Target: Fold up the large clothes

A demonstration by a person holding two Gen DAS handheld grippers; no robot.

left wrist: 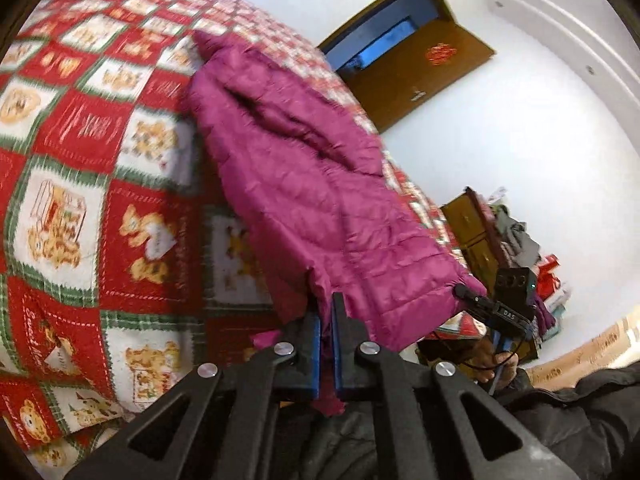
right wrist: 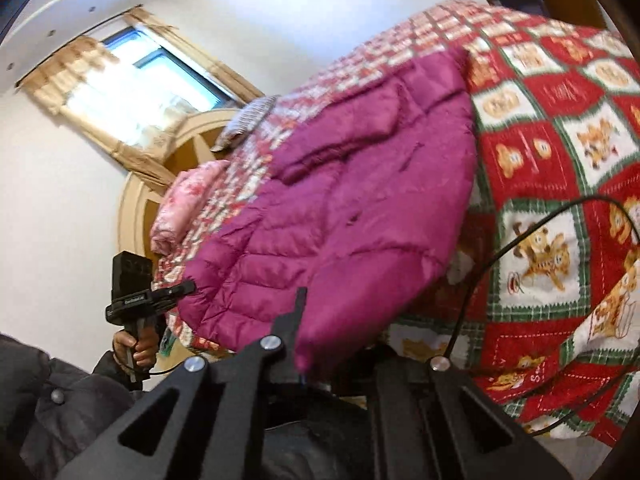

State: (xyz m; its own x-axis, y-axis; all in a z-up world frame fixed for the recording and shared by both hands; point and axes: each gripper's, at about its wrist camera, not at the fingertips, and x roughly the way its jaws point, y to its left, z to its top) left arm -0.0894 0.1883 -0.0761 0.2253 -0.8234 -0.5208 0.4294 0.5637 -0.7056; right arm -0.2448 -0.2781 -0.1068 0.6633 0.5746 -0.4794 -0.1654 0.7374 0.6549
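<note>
A magenta quilted puffer jacket (left wrist: 304, 184) lies stretched across a bed with a red, white and green teddy-bear quilt (left wrist: 80, 160). My left gripper (left wrist: 329, 312) is shut on the jacket's near hem corner, blue pads pressed on the fabric. In the right wrist view the jacket (right wrist: 340, 216) drapes over my right gripper (right wrist: 316, 320), which is shut on the other hem corner; its right finger is hidden under the fabric. Each gripper shows in the other's view: the right one (left wrist: 468, 294), the left one (right wrist: 188, 288).
A brown wooden door (left wrist: 416, 68) stands open behind the bed. A wooden cabinet with piled clutter (left wrist: 500, 236) is at the right. A pink folded blanket (right wrist: 184, 204) and striped pillow (right wrist: 248, 120) lie near the round headboard, under a curtained window (right wrist: 132, 84). A black cable (right wrist: 520, 232) crosses the quilt.
</note>
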